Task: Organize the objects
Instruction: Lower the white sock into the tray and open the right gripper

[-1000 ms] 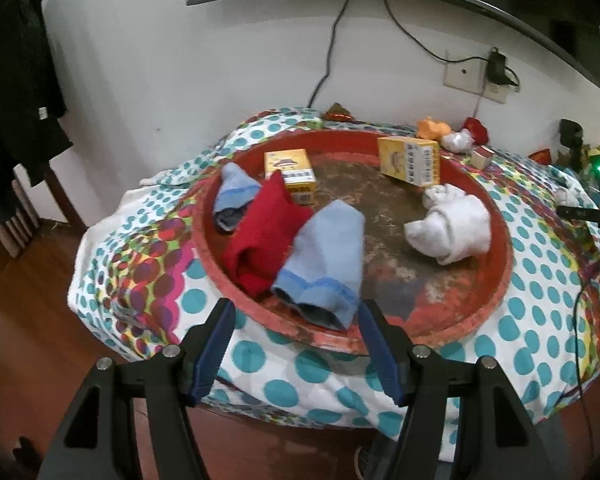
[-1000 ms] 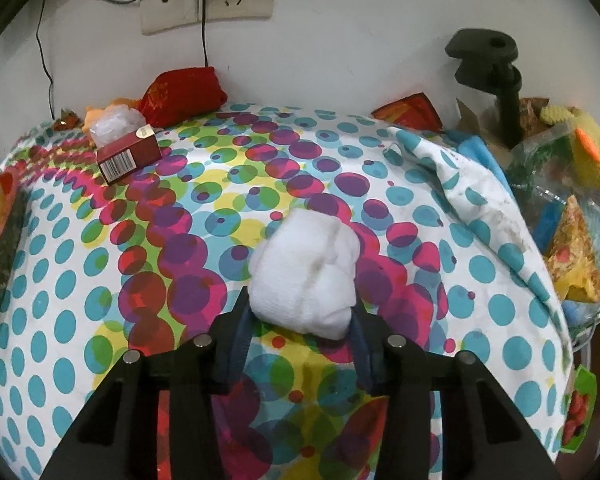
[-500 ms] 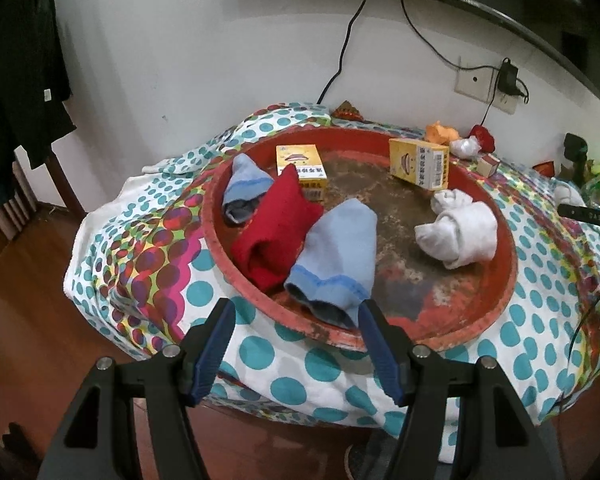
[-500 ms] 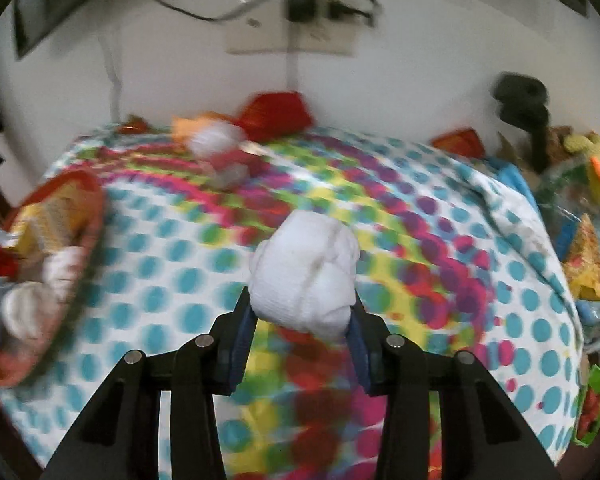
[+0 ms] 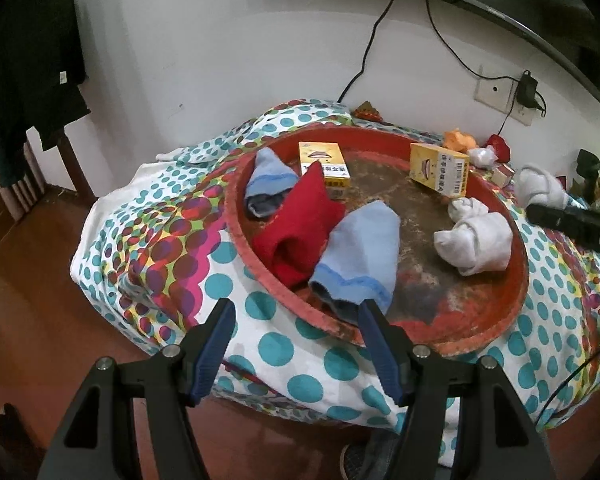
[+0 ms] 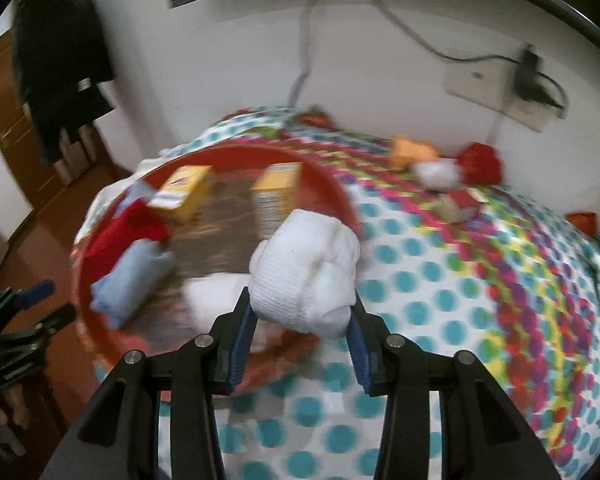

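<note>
My right gripper (image 6: 302,314) is shut on a rolled white sock (image 6: 306,264) and holds it in the air over the right rim of the round red tray (image 6: 80,276); the sock also shows in the left wrist view (image 5: 540,189). The tray (image 5: 380,332) holds a red sock (image 5: 300,226), two light blue socks (image 5: 360,256), a white sock bundle (image 5: 476,240) and two yellow boxes (image 5: 438,168). My left gripper (image 5: 296,324) is open and empty, in front of the tray's near rim.
The table wears a polka-dot cloth (image 5: 172,240). At the back by the wall lie an orange thing (image 6: 410,152), a white wad (image 6: 436,172), a red bundle (image 6: 480,162) and a small red box (image 6: 460,206). Dark clothes (image 5: 24,60) hang at the left. Wood floor lies below.
My right gripper has lifted the white sock off the cloth and swung it left toward the red tray. My left gripper has stayed open, drifting slightly left.
</note>
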The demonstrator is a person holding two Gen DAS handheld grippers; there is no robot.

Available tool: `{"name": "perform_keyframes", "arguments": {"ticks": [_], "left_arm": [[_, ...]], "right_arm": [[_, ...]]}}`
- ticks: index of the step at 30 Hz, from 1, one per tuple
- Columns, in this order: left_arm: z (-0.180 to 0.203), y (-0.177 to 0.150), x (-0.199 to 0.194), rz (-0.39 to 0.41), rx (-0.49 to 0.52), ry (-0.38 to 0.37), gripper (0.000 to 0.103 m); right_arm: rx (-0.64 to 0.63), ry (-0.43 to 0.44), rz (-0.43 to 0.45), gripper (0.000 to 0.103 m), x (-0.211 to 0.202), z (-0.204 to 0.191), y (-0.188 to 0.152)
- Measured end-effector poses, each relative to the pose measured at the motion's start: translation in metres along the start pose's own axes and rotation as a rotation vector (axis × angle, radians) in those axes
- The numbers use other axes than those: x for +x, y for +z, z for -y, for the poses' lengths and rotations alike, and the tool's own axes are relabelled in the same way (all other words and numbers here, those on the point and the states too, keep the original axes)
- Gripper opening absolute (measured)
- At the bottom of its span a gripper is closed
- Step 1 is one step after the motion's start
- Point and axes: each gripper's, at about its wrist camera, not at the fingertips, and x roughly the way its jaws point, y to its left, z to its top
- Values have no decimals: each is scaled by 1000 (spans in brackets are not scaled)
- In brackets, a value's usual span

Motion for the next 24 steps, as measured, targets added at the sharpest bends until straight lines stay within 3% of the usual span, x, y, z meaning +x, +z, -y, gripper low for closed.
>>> {"name": "perform_keyframes", "arguments": {"ticks": [7,13,18,24], "left_arm": [[-4,1,-3,13,-2,36,66],[-12,1,-4,19,-21,64,66],[-14,2,-3,16,-30,31,66],[-12,2,-3,16,-15,52,66]], "right_arm": [[-89,79,-31,40,13,-60,-7],[-139,104,-70,40,27,-88,-13],[-167,106,-110,40,42,-102,-16],[-175,73,-151,40,63,-105,-15]]}}
